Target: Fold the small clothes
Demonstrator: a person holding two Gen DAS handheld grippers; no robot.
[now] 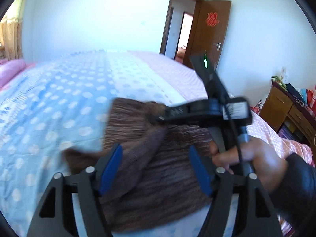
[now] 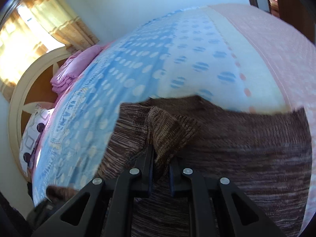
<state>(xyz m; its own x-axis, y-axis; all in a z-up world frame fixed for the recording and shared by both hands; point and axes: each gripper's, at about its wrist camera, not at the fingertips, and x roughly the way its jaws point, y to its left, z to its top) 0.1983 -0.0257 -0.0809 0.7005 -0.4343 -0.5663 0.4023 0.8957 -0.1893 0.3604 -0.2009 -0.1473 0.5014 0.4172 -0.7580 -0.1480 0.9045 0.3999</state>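
2 grippers work over 1 brown knit sweater (image 1: 158, 177) on the dotted bedspread (image 1: 49, 118) ahead of me. My left gripper (image 1: 156, 167) hangs released above it. My right gripper (image 2: 161, 158) is clenched on a raised fold, the sweater's length running crosswise to my right fingers.

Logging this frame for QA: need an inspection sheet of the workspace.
Surface: bed, blue dotted cover.
Job's things: brown knit garment, partly folded.
Clutter: pink pillow at the headboard.
Grippers: left hand-held gripper open over the garment; right hand-held gripper shut on a garment fold.
Cables: black cable on the right hand-held gripper.
Surroundings: open door, curtains, wooden cabinet.
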